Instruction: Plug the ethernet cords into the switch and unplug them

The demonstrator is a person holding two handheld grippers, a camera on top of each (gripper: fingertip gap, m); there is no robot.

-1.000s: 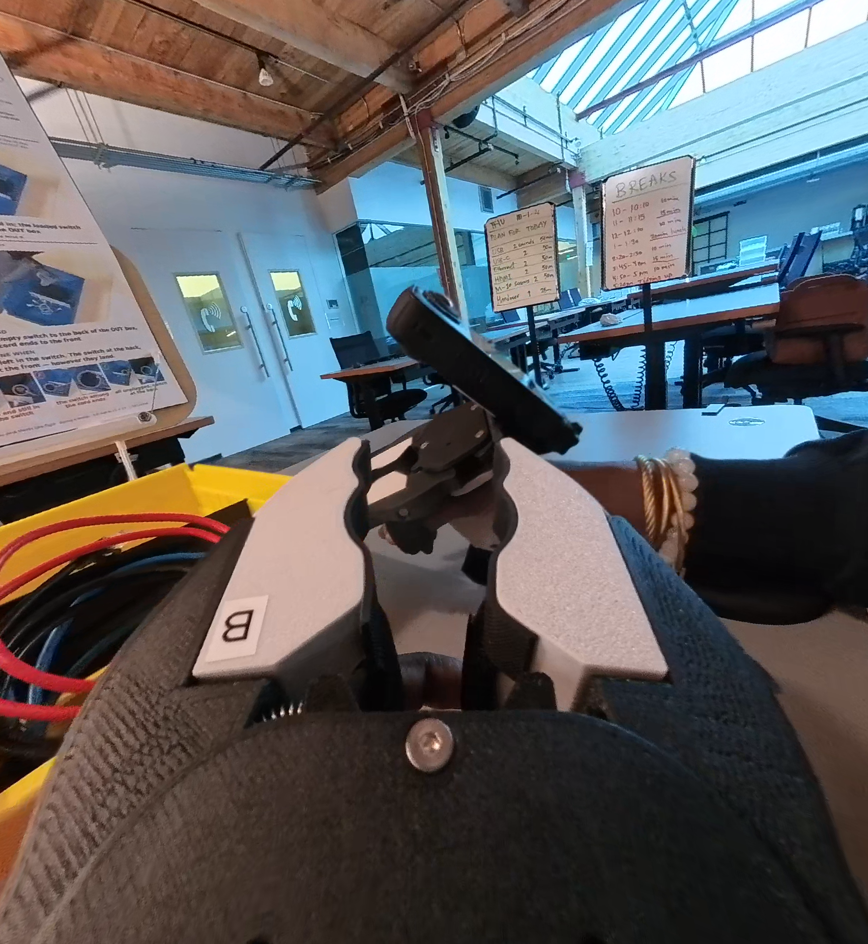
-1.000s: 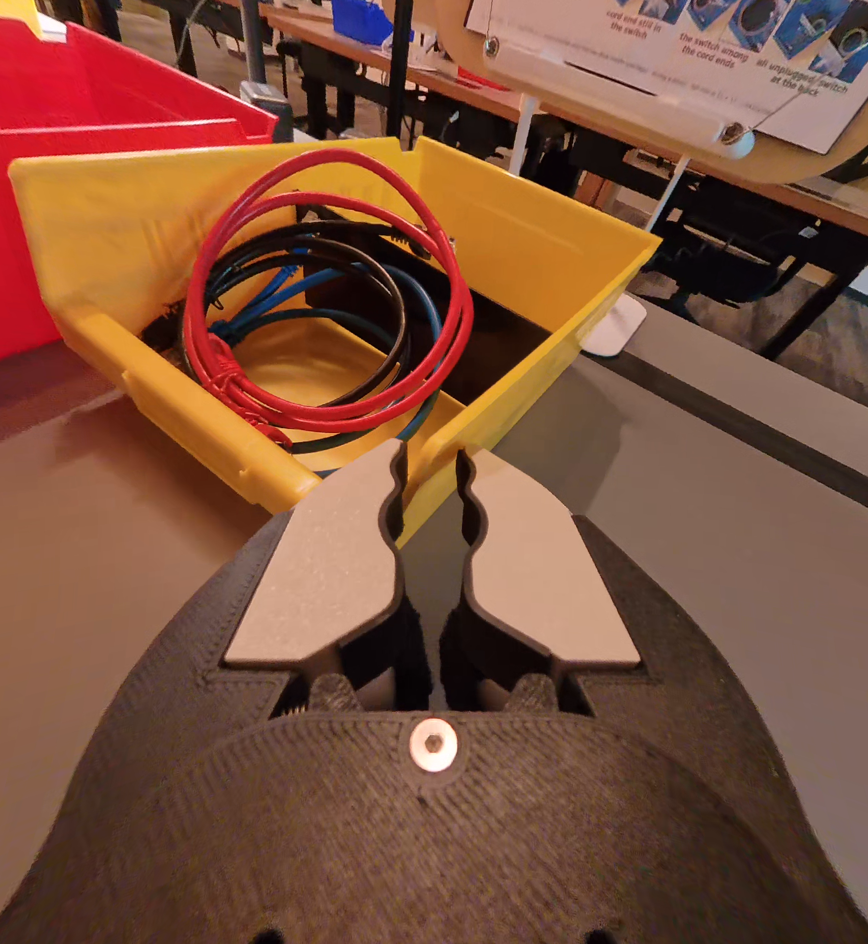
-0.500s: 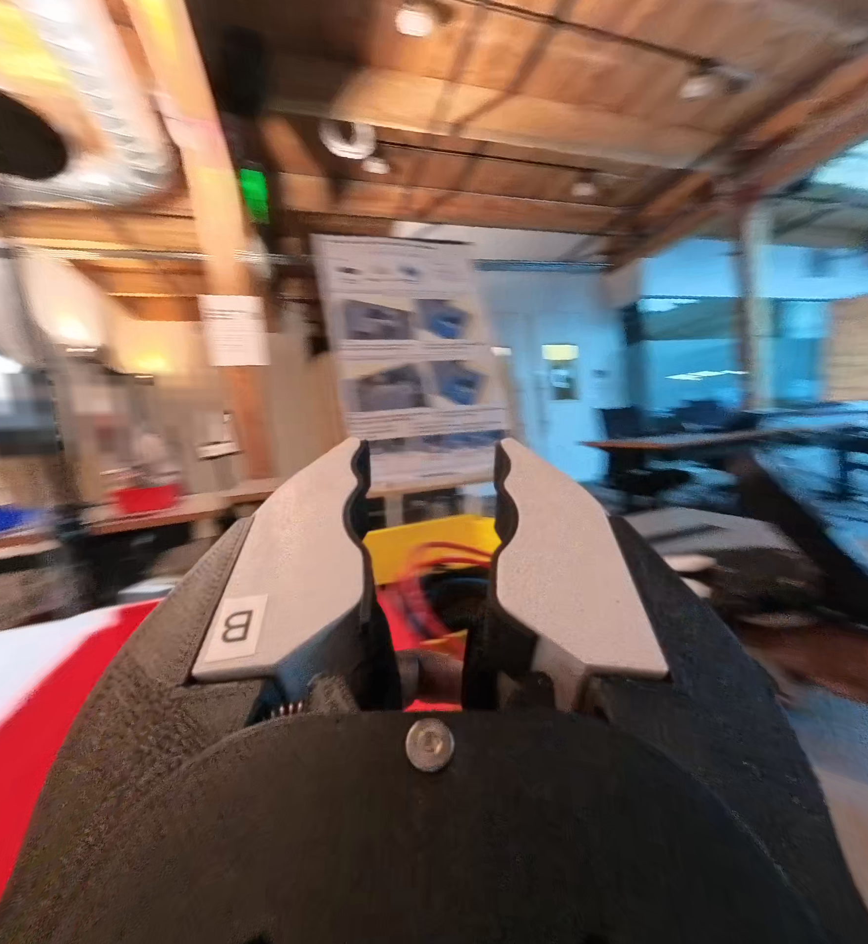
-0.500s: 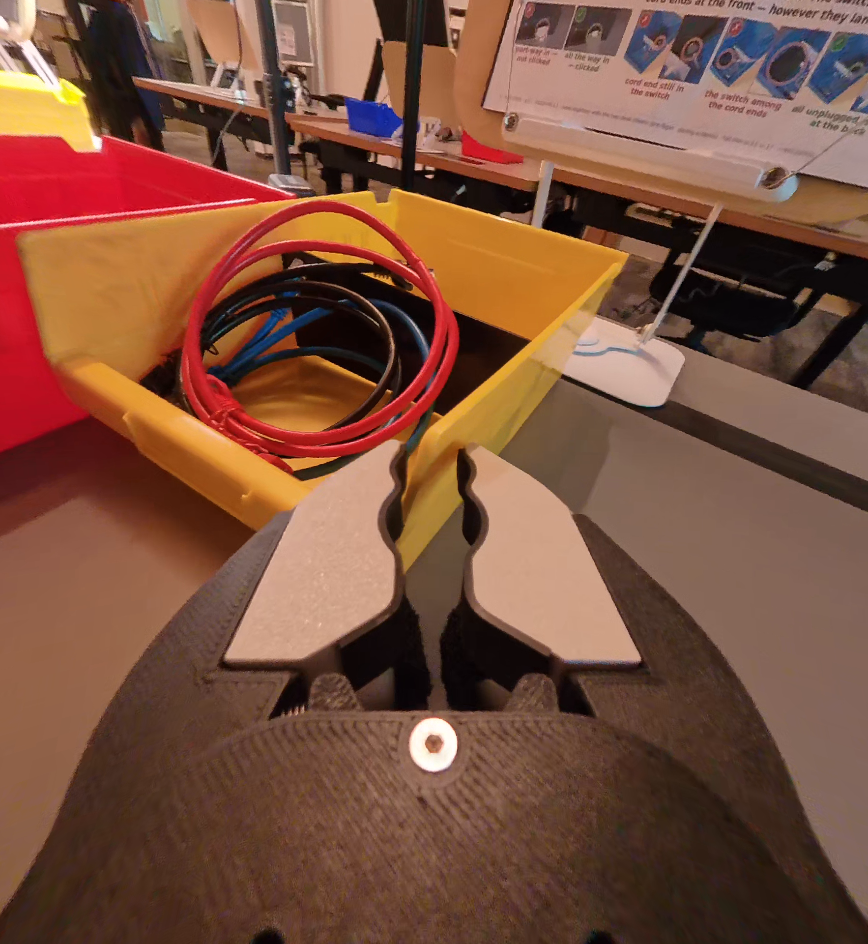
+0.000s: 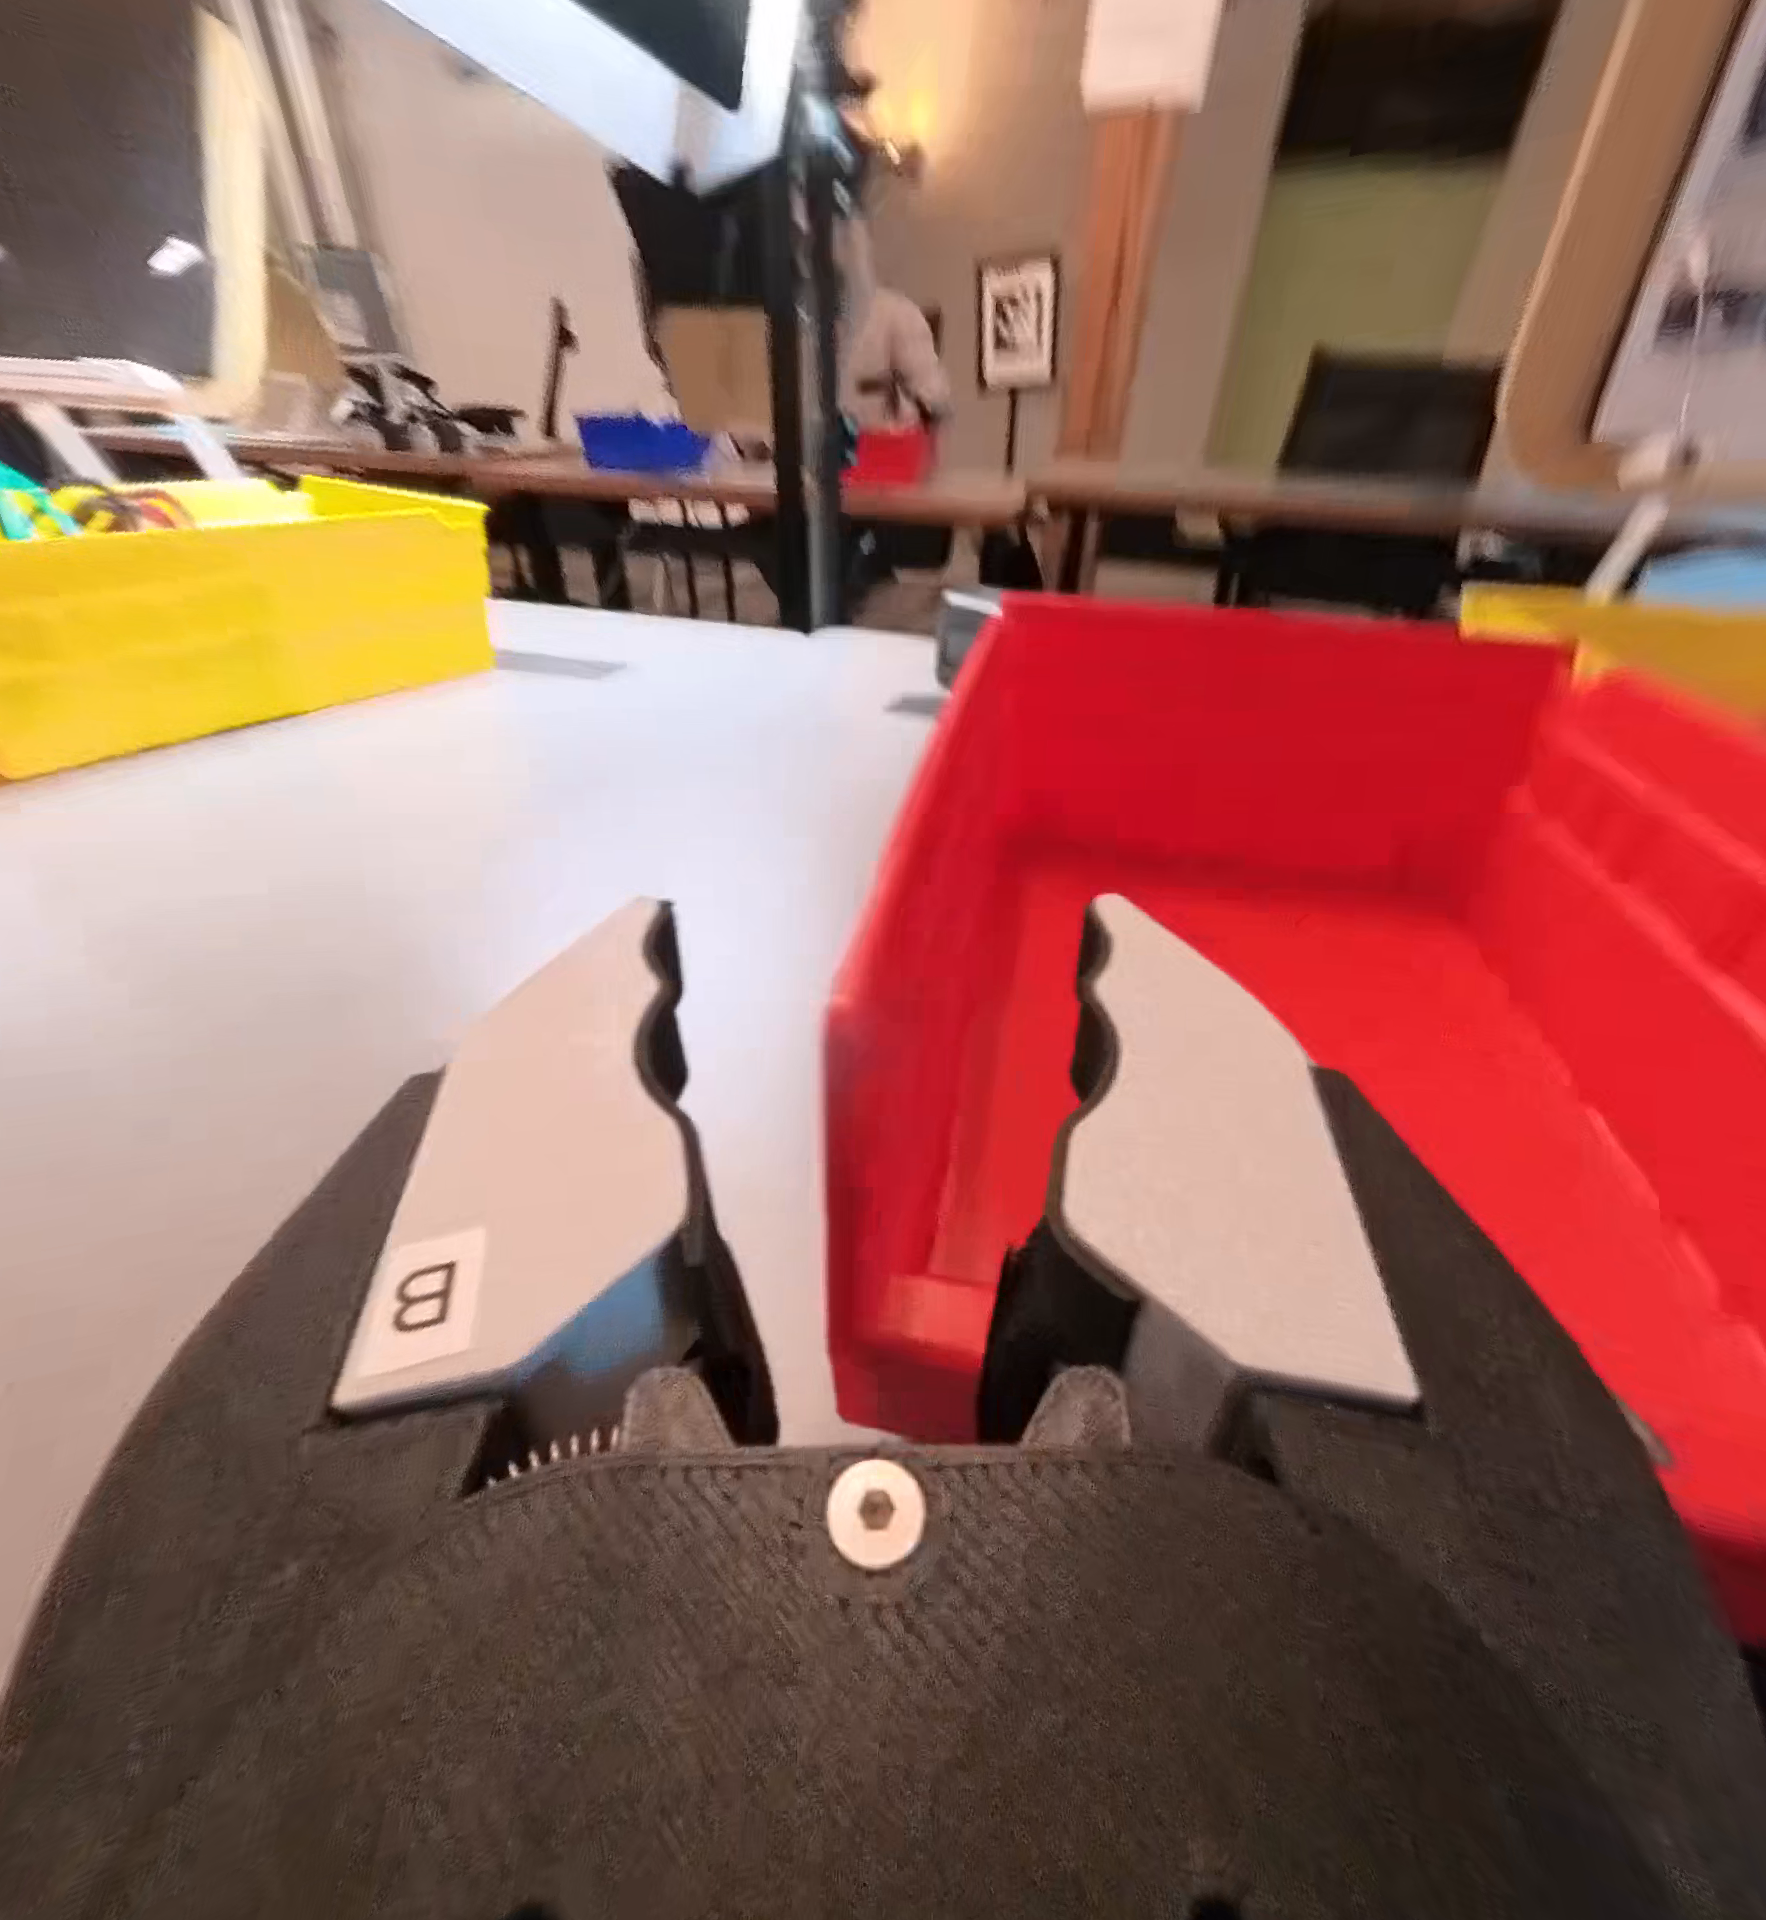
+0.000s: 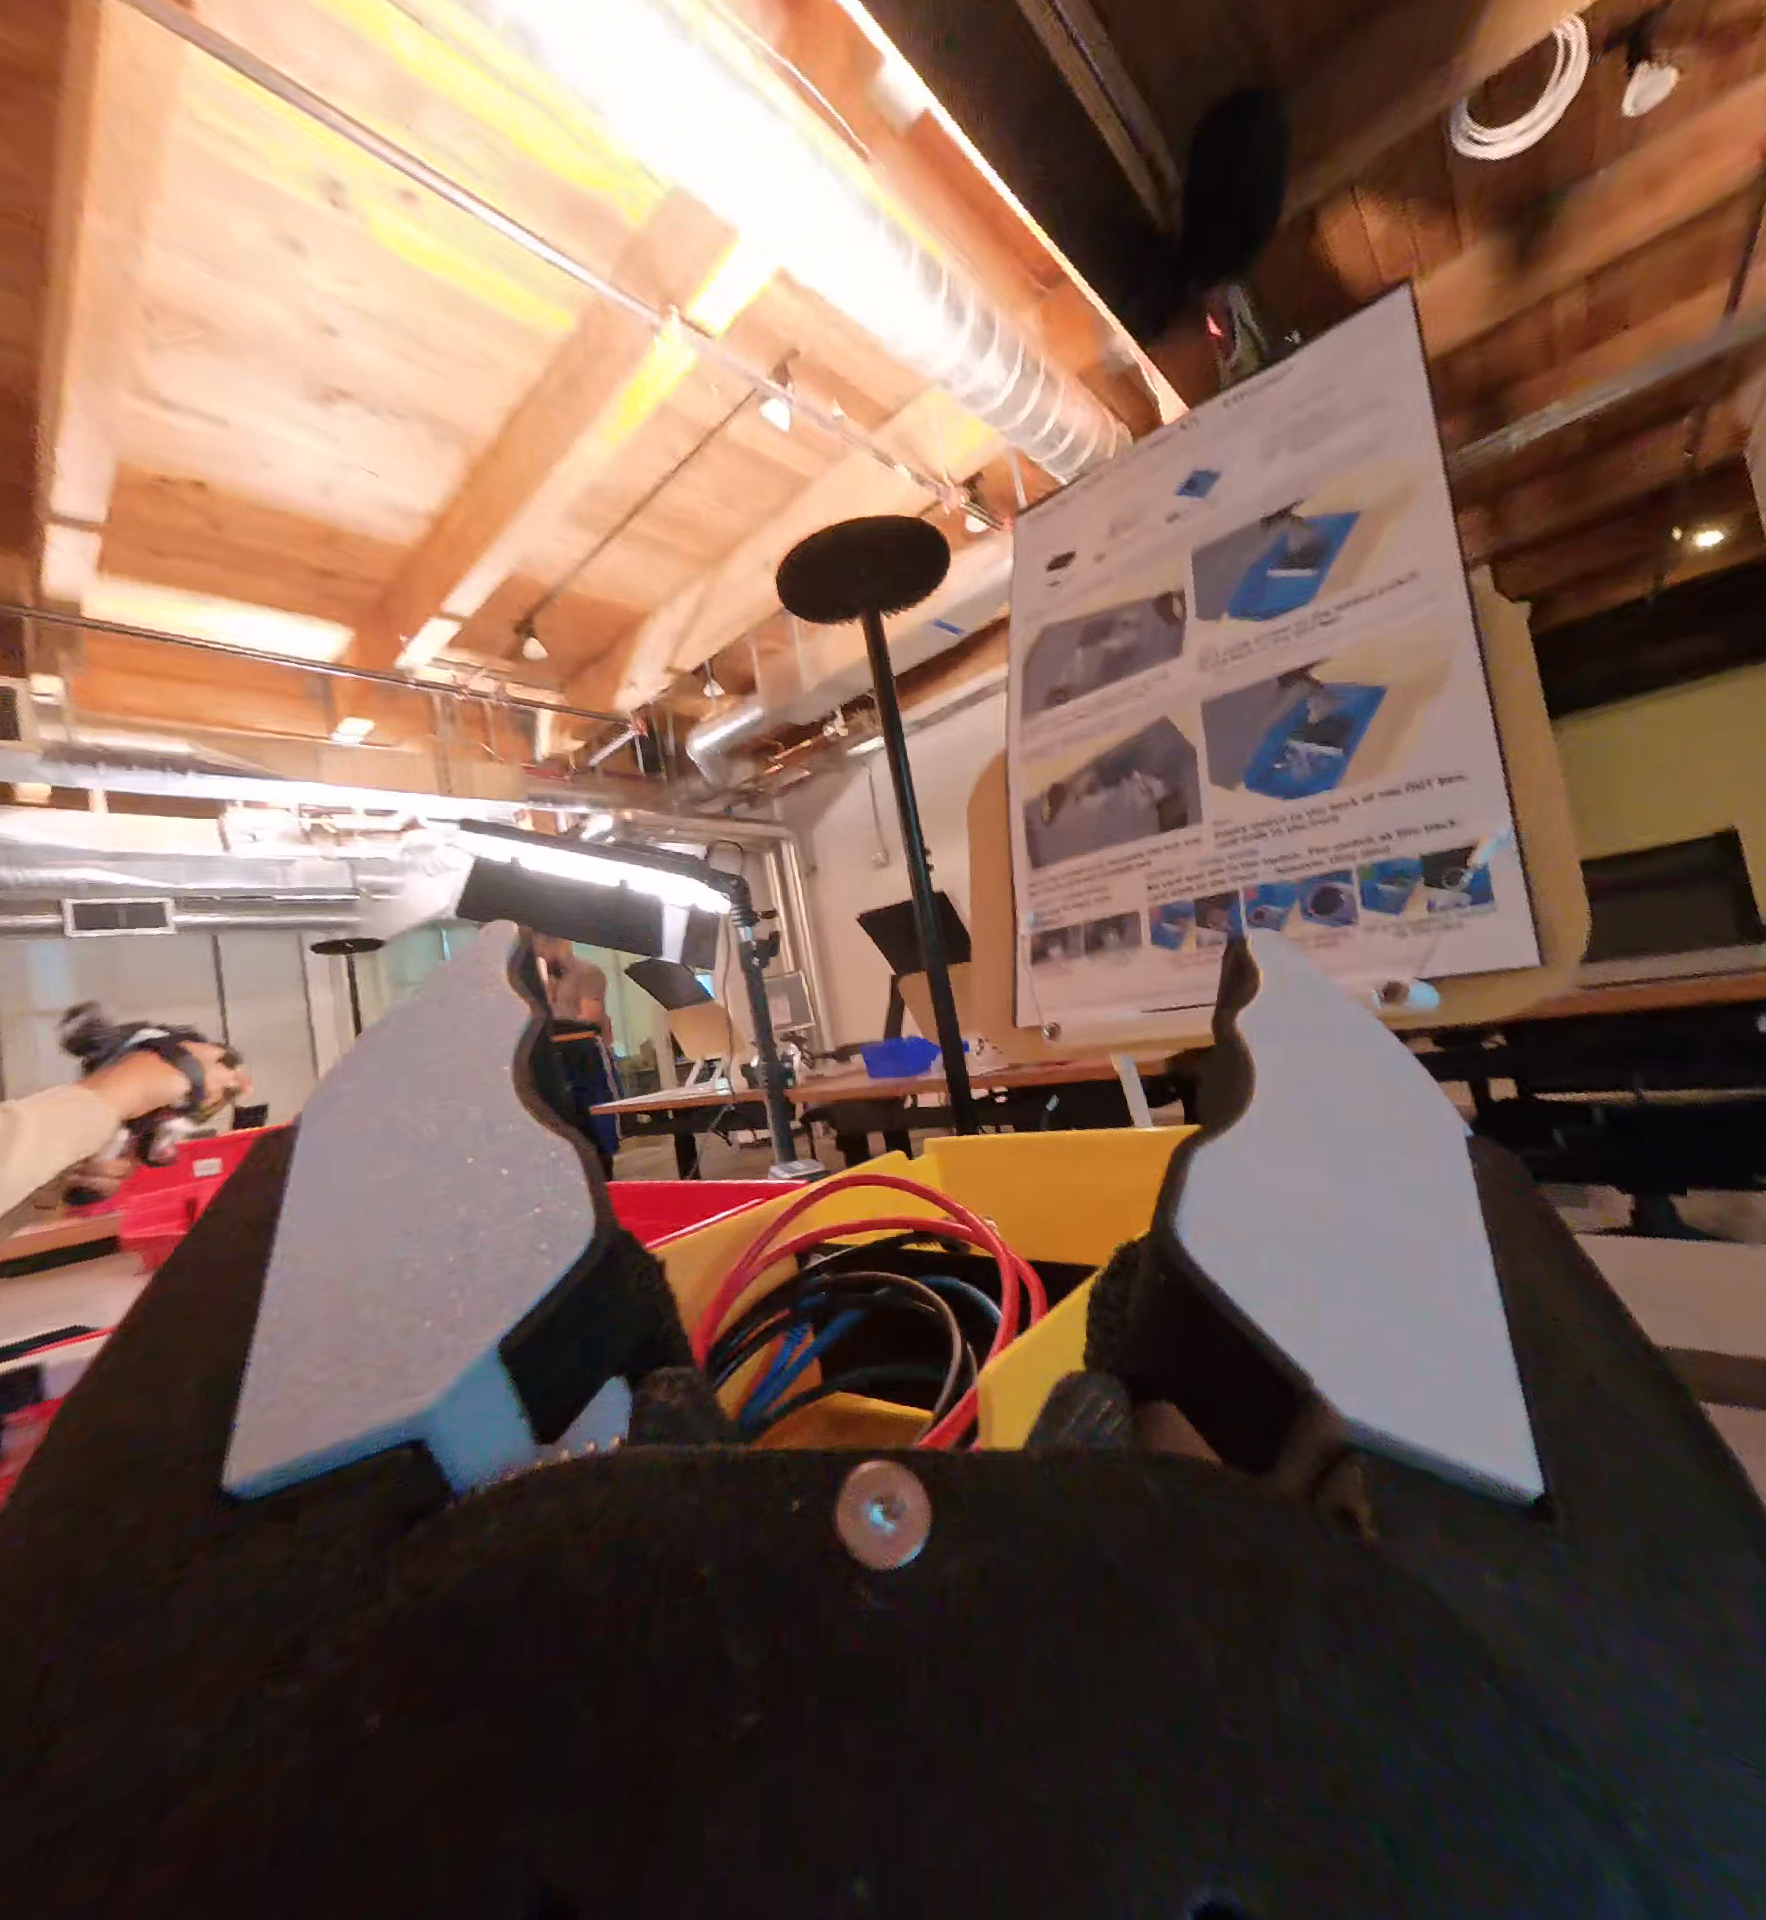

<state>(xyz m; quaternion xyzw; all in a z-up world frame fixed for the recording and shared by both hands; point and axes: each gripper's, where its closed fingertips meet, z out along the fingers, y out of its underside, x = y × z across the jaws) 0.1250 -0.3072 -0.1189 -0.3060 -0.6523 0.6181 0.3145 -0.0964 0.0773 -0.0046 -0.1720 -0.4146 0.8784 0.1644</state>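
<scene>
Here: left hand-held gripper (image 5: 877, 914) agape over red bin (image 5: 1222, 727) edge | right hand-held gripper (image 6: 874, 951) agape

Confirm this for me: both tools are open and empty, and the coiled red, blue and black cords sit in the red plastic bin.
One thing is wrong: the coiled red, blue and black cords sit in the yellow plastic bin, as the right wrist view shows. The red plastic bin in the left wrist view looks empty. The rest holds: the left tool and right tool are both open and empty.
</scene>
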